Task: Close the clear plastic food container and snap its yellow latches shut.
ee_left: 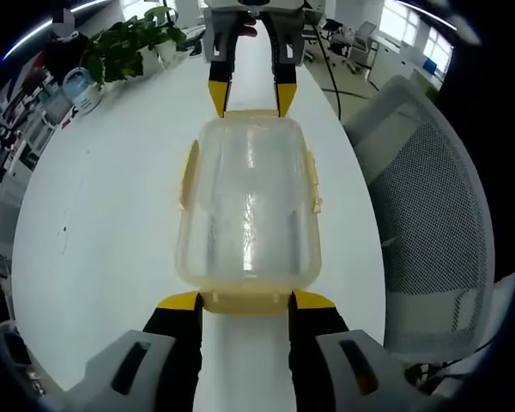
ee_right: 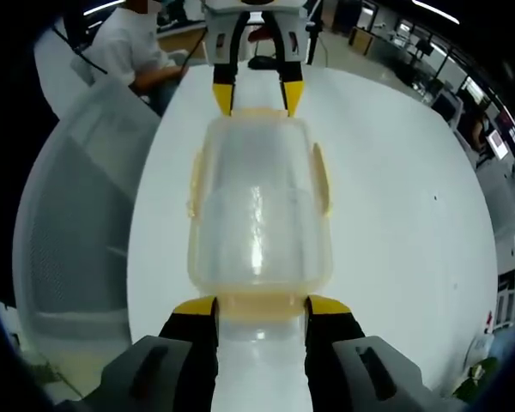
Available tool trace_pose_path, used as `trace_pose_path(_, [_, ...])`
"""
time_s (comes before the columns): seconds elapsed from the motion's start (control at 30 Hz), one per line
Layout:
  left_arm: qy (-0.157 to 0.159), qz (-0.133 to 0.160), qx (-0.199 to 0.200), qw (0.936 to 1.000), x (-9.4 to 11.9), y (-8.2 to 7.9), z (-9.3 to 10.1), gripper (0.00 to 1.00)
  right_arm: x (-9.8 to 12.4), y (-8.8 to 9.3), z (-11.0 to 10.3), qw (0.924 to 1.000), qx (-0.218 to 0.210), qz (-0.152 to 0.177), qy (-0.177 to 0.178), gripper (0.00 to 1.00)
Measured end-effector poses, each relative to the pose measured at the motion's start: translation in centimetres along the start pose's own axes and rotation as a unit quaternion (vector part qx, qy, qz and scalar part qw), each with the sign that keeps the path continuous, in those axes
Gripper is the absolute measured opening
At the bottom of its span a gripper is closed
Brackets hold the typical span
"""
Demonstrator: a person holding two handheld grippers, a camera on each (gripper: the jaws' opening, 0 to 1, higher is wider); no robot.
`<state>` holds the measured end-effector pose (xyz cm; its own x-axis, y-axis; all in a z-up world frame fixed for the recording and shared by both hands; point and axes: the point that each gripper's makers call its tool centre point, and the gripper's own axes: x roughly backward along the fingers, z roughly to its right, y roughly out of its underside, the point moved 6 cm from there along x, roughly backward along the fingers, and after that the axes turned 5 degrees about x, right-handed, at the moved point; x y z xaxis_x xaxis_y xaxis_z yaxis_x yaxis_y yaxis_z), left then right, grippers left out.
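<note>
White table [ee_left: 112, 197], mesh chair [ee_left: 429, 223], potted plant [ee_left: 129, 43] in office

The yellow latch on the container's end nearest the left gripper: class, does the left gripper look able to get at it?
Probably yes. The left gripper is open, its tips on either side of the end latch of the container, with nothing between them.

open-plan office, long white table [ee_left: 112, 197], mesh chair [ee_left: 429, 223], potted plant [ee_left: 129, 43], seated person [ee_right: 137, 43]
</note>
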<state>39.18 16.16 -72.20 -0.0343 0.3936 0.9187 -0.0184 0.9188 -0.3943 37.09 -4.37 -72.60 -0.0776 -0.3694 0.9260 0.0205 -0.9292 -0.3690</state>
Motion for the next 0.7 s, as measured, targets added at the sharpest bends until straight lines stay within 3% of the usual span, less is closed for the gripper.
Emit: trace_pose_path(0.7, [0.008,-0.001,-0.009,0.9999,-1.3,-2.5,0.4,0.39,0.9,2.5,-0.6,0.9999,-0.006,-0.011,-0.002,0.38])
